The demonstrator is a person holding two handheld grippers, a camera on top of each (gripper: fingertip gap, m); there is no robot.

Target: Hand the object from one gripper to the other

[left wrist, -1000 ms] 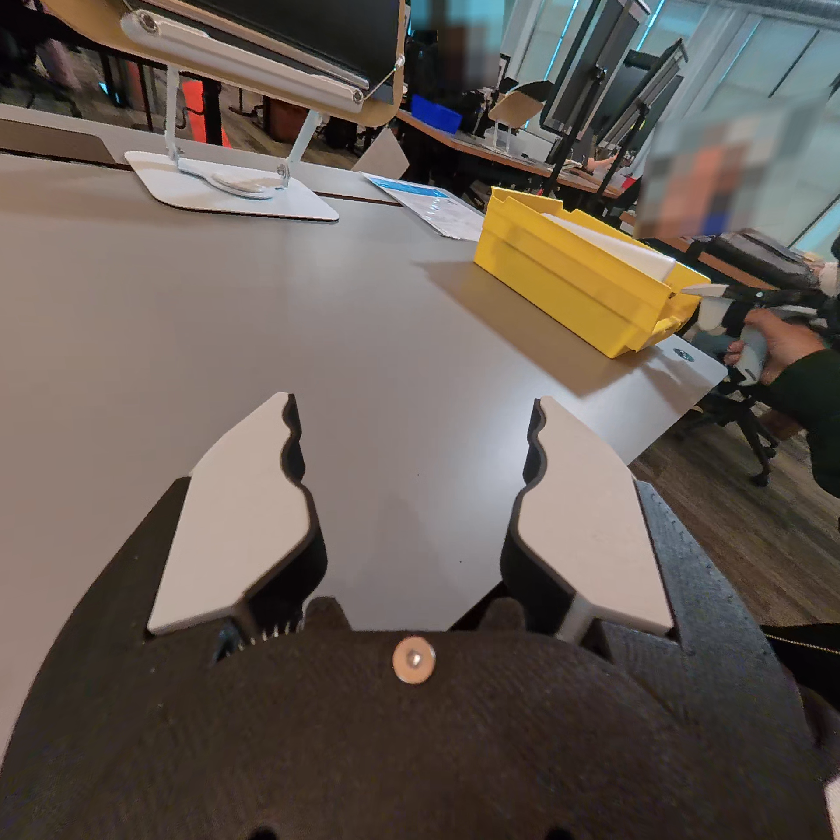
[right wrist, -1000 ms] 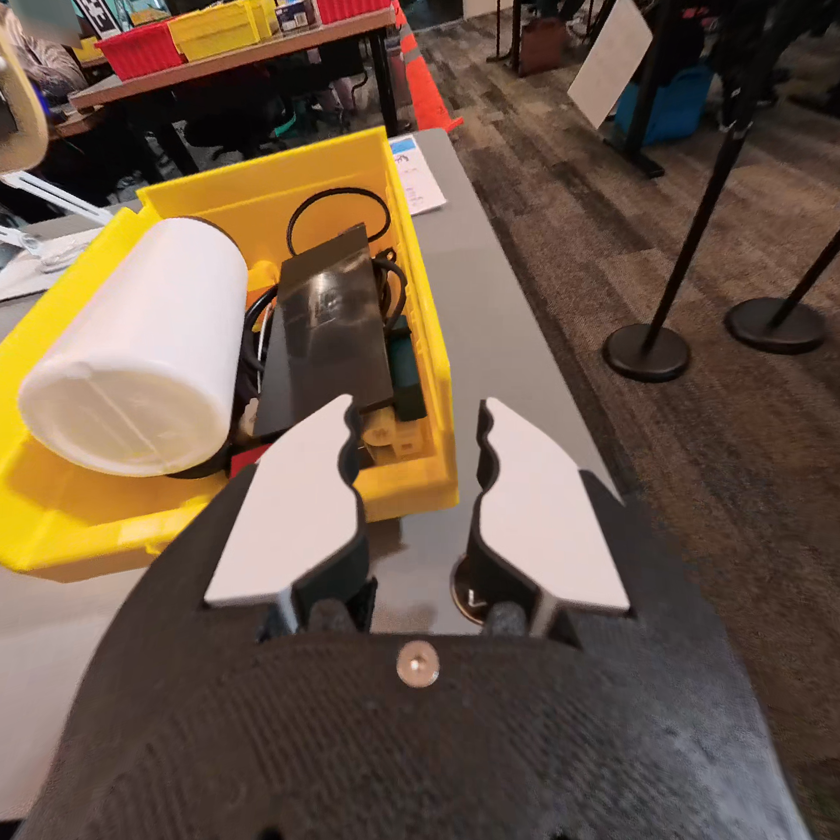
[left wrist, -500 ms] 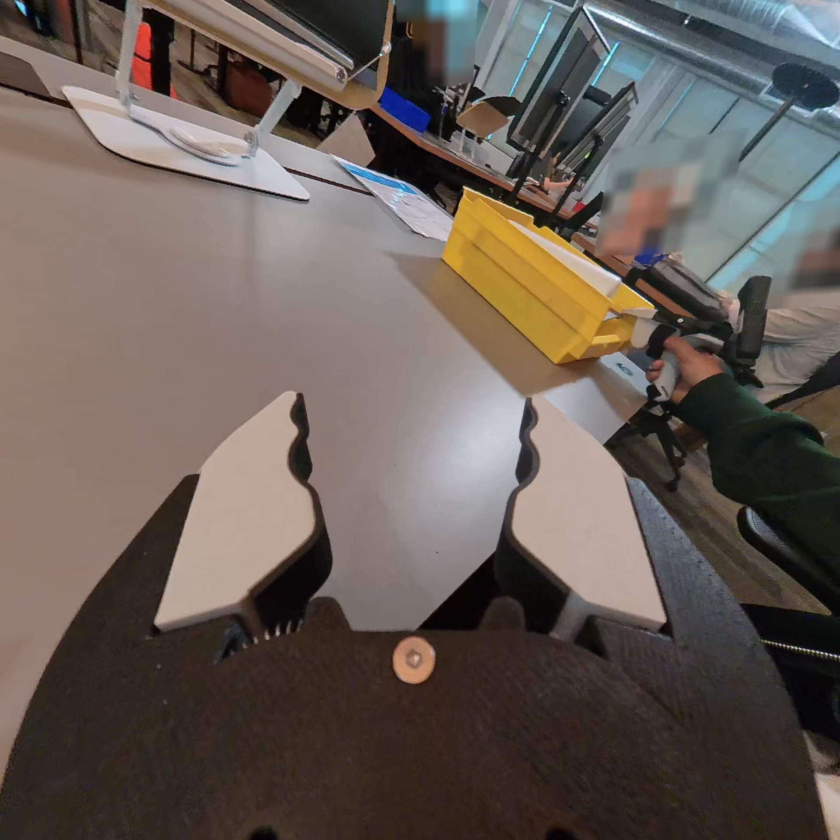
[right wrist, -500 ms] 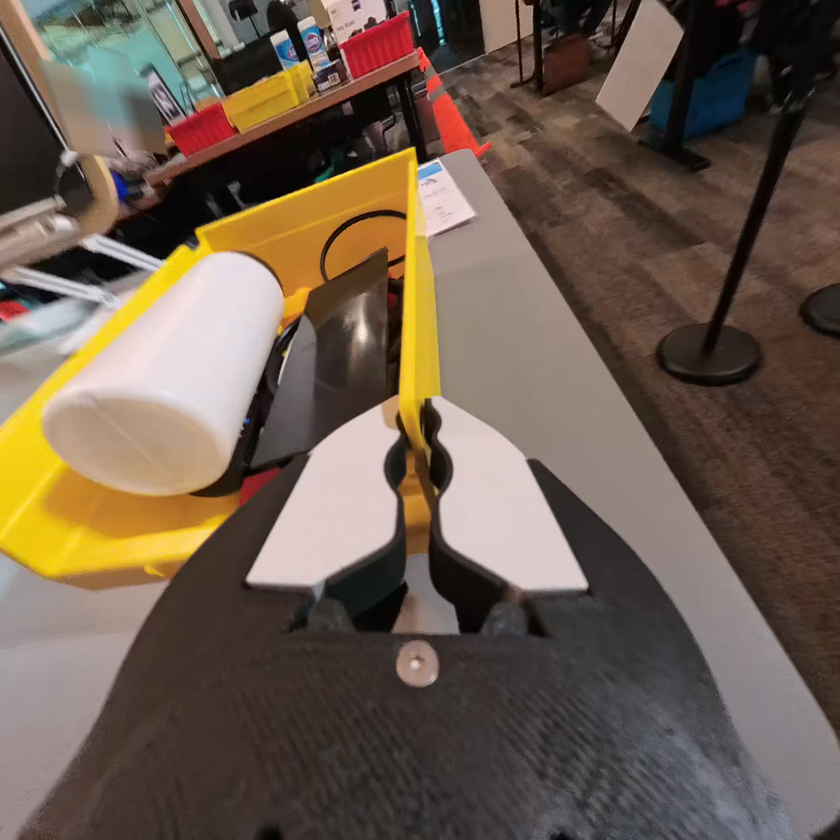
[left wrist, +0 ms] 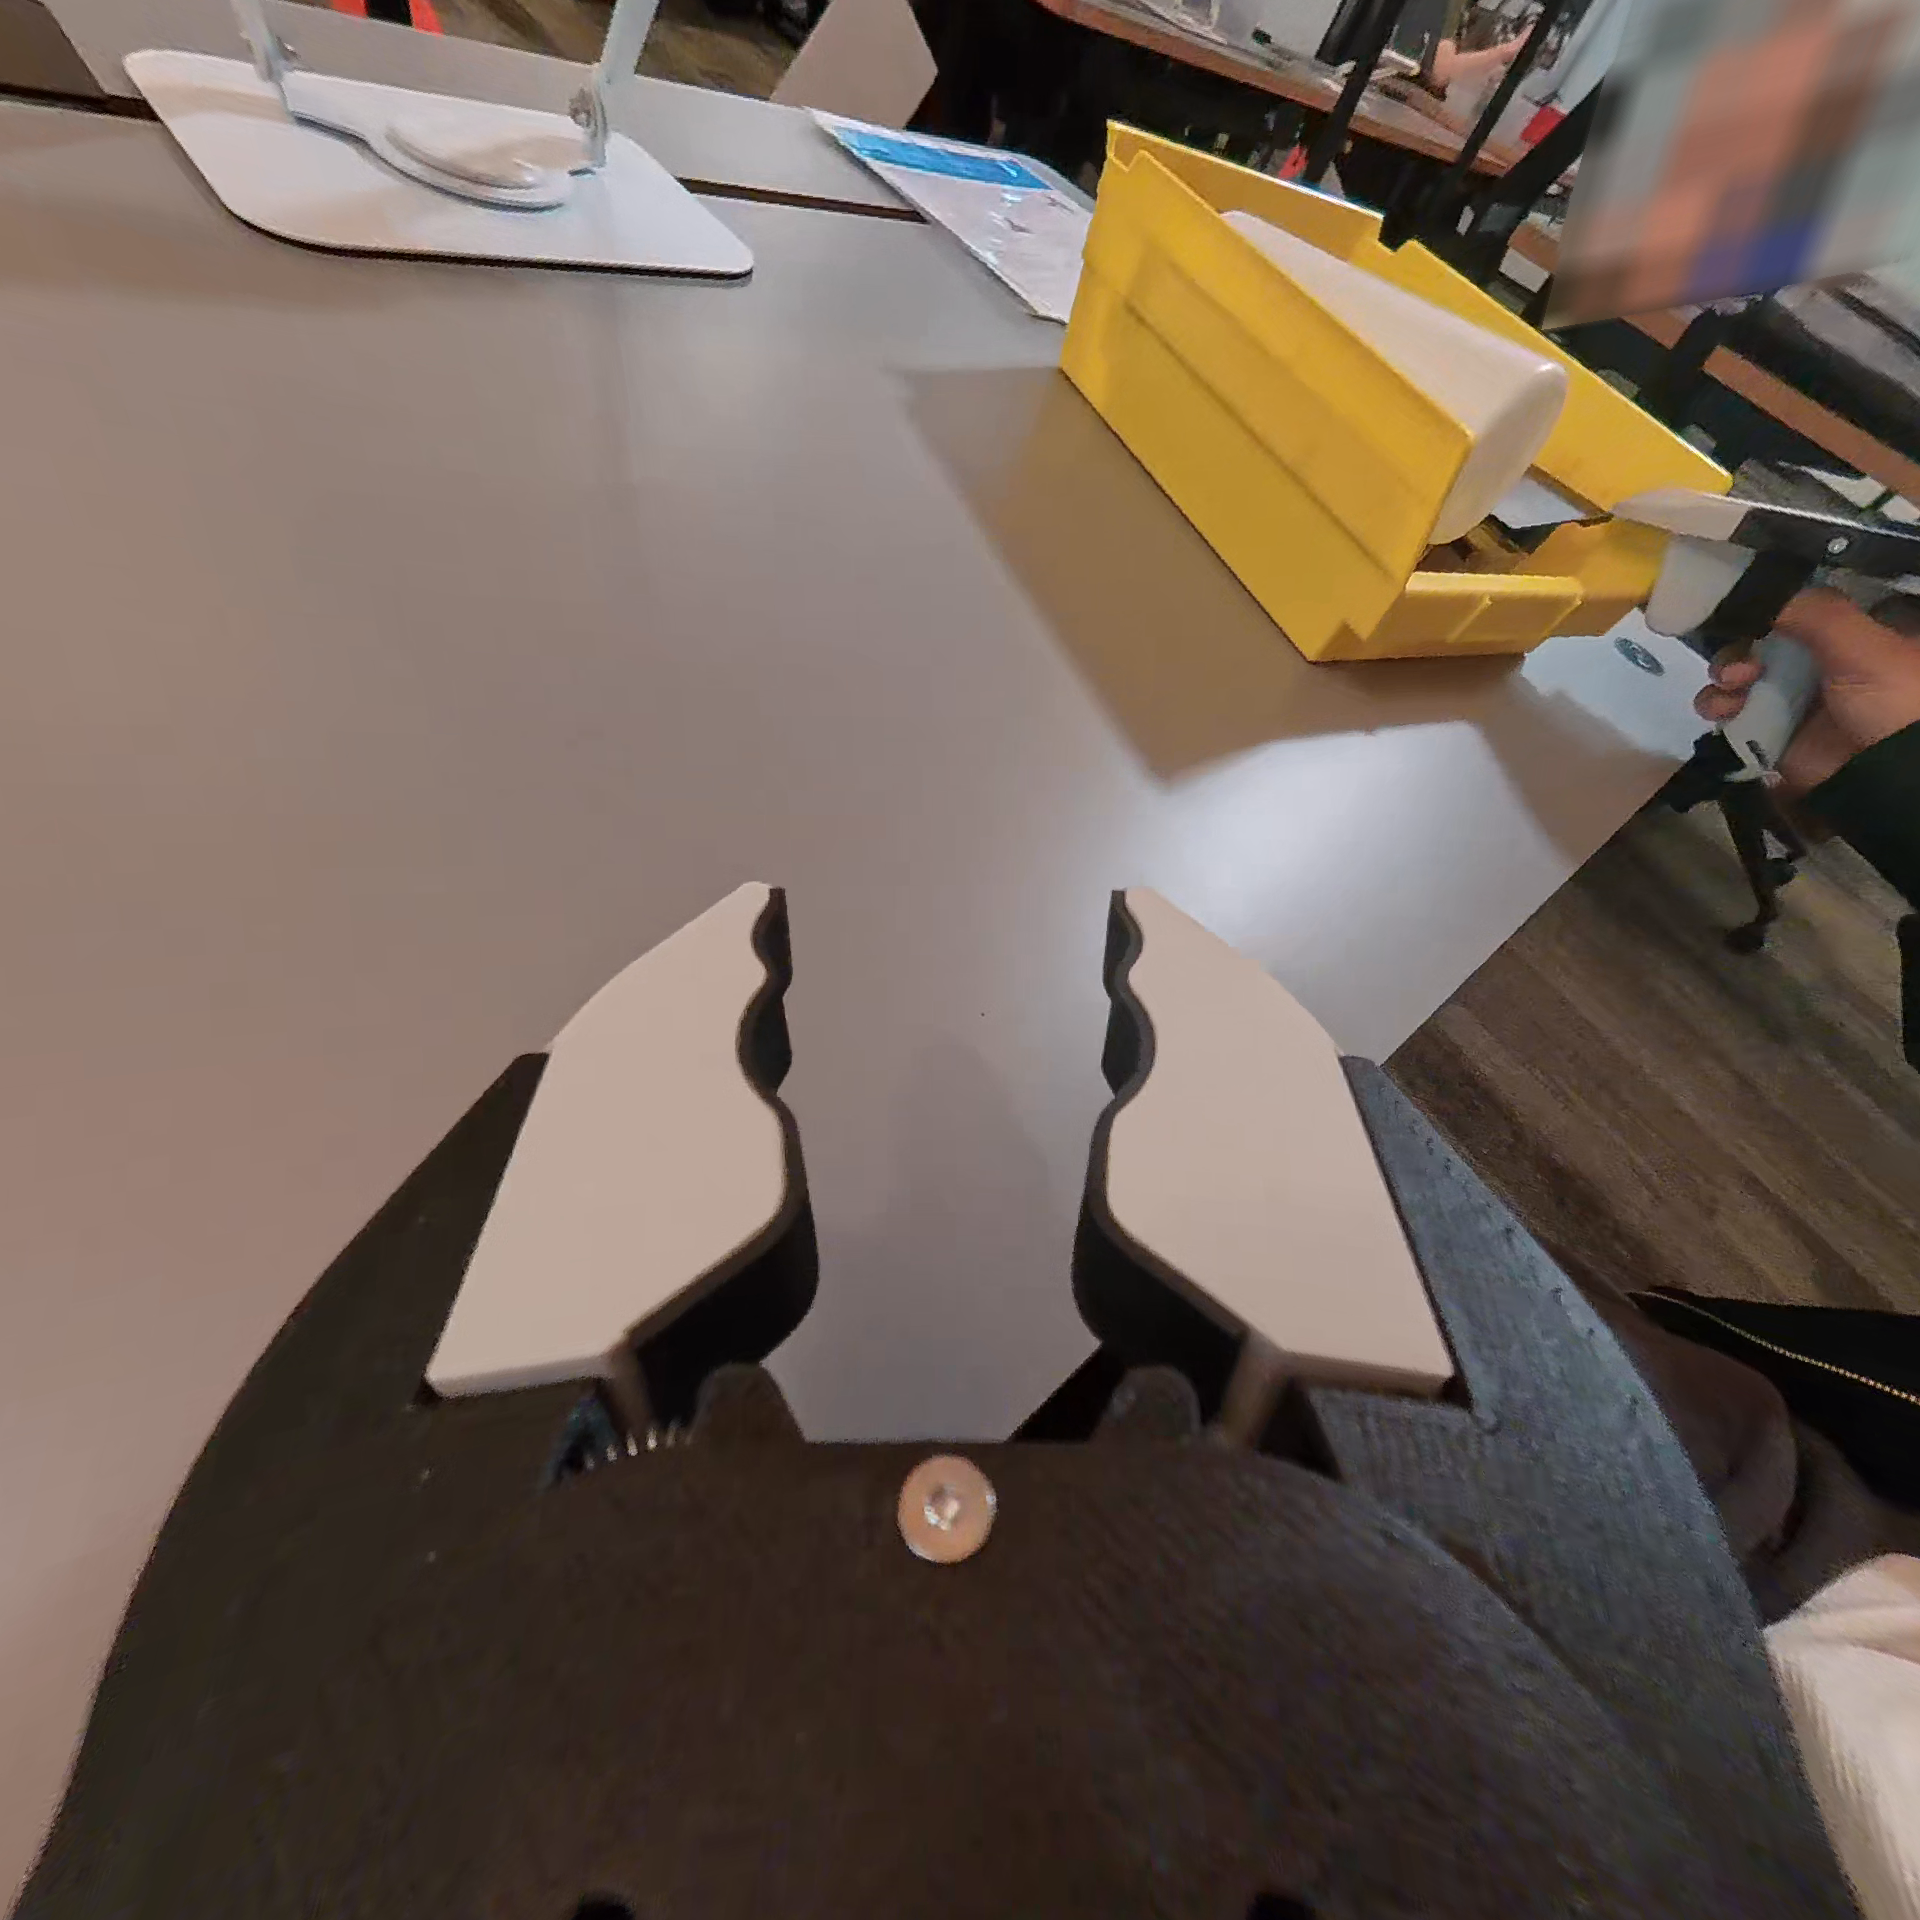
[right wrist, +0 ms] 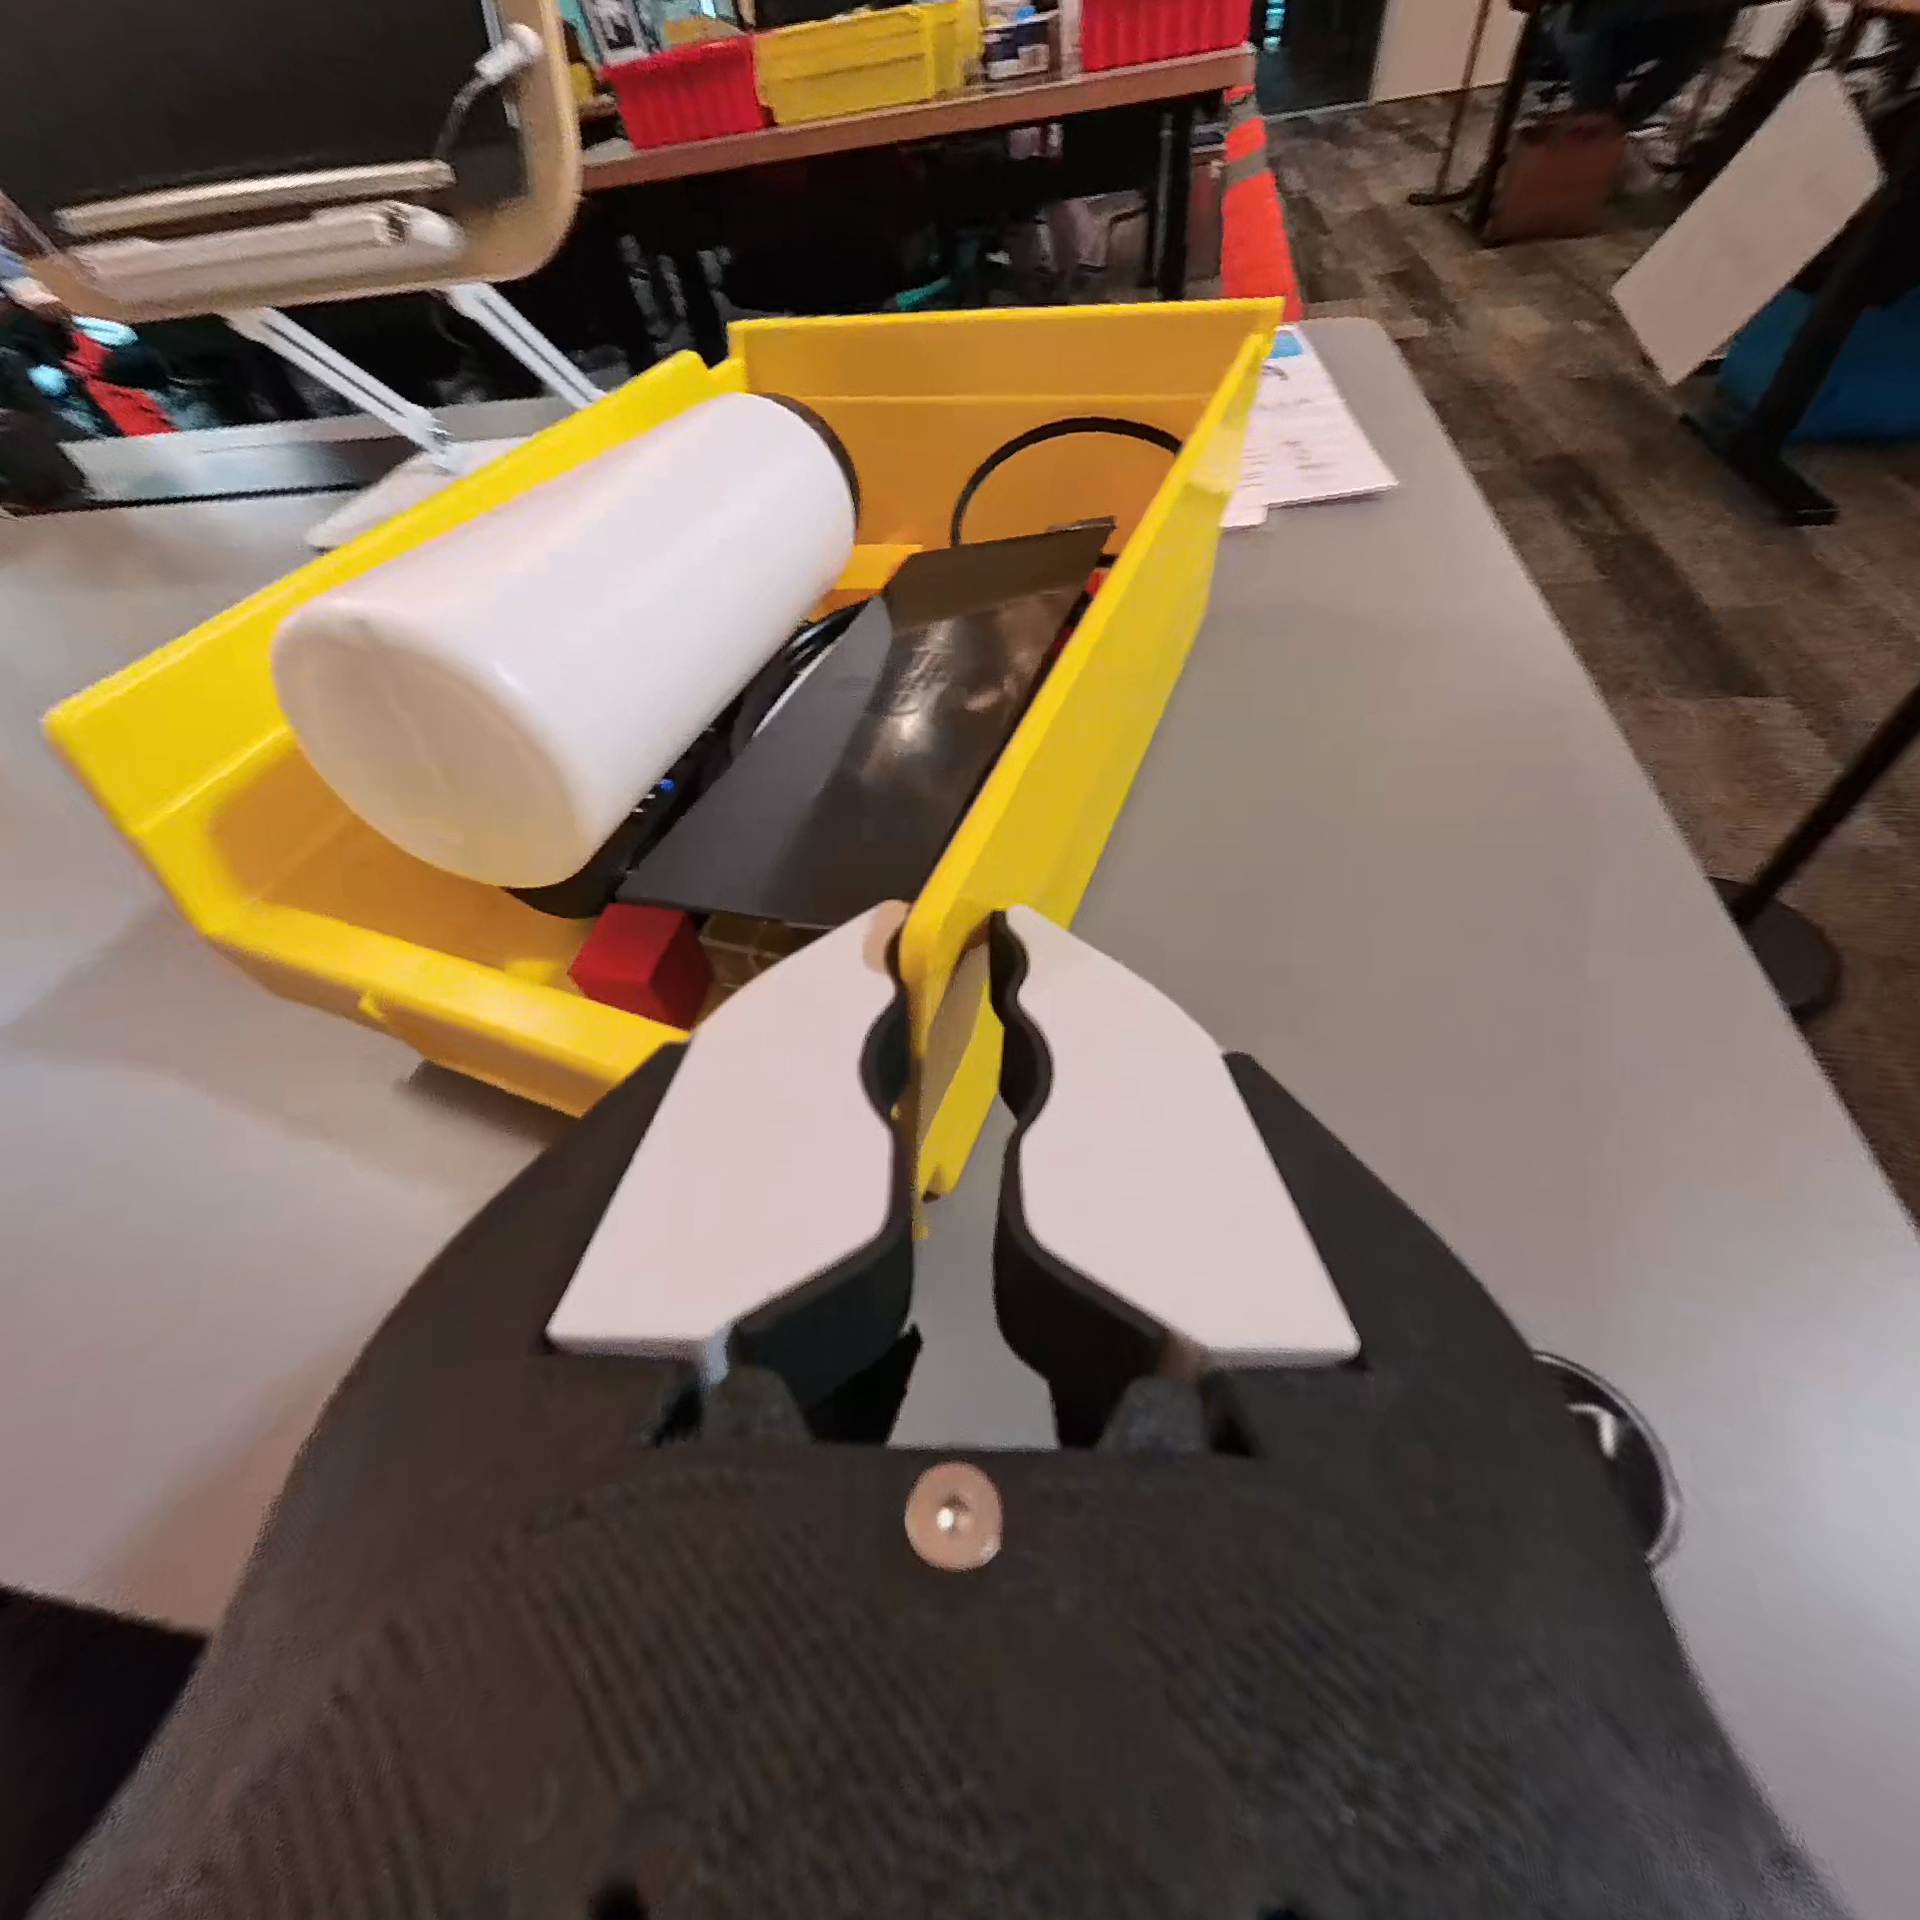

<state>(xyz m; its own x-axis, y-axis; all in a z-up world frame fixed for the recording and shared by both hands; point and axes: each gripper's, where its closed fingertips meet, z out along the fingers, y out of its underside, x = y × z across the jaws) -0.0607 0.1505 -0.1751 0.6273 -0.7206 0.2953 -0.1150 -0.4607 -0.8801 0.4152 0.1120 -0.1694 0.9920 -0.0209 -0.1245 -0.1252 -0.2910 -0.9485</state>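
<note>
A yellow bin (right wrist: 1091,727) stands on the grey table (right wrist: 1403,935) and also shows in the left wrist view (left wrist: 1247,416). It holds a white bottle (right wrist: 561,644) lying on its side, a flat black box (right wrist: 883,748), a red block (right wrist: 639,961) and a black cable (right wrist: 1070,447). My right gripper (right wrist: 951,935) is shut on the bin's right wall at its near corner. It shows at the right edge of the left wrist view (left wrist: 1662,514). My left gripper (left wrist: 945,904) is open and empty above bare table, well left of the bin.
A white monitor stand base (left wrist: 416,187) and a printed sheet (left wrist: 987,197) lie at the back of the table. The table edge (left wrist: 1507,935) drops to wood floor on the right. A stanchion base (right wrist: 1787,956) stands on the floor beside the table. There is about 50 centimetres between the tips of the two grippers.
My right gripper closed on the bin's right wall, and the bin has since turned with it. My left gripper's jaws have narrowed but stay open, and it now points lower at the table.
</note>
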